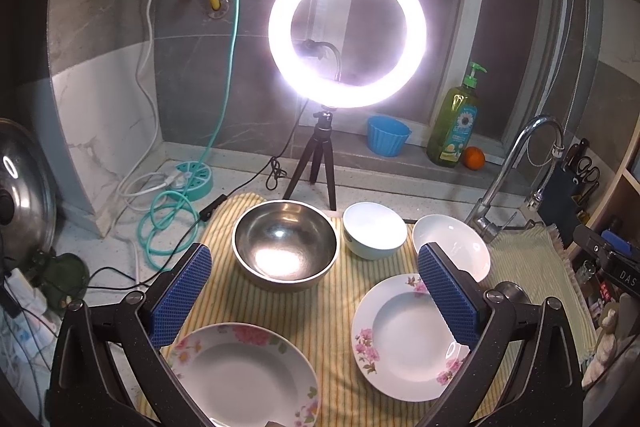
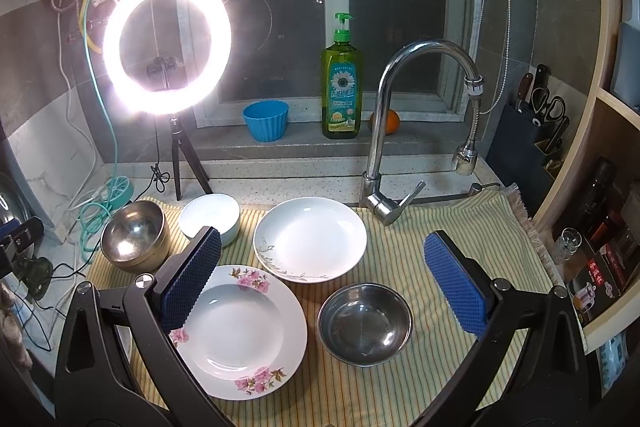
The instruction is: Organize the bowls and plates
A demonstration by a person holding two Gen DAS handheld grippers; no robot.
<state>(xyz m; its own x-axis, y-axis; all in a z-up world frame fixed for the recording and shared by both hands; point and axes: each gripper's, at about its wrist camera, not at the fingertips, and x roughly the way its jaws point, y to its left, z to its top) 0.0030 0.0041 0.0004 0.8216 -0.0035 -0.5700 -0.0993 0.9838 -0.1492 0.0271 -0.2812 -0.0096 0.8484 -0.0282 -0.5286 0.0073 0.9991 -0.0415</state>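
A speckled counter [image 2: 304, 175] below a dark window is lit by a ring light [image 2: 167, 43] on a tripod, and a striped yellow cloth [image 2: 440, 227] is spread beside the faucet [image 2: 400, 115]. On the cloth are laid a large steel bowl [image 1: 285, 245], a white bowl [image 1: 374, 230], a plain white plate [image 2: 310, 239], two pink-flowered plates [image 1: 408, 335] [image 1: 244, 375] and a small steel bowl [image 2: 365, 323], all set apart from one another. The left tongs [image 1: 316, 299] and the right tongs [image 2: 324, 283] are both held wide open above the dishes, with nothing gripped.
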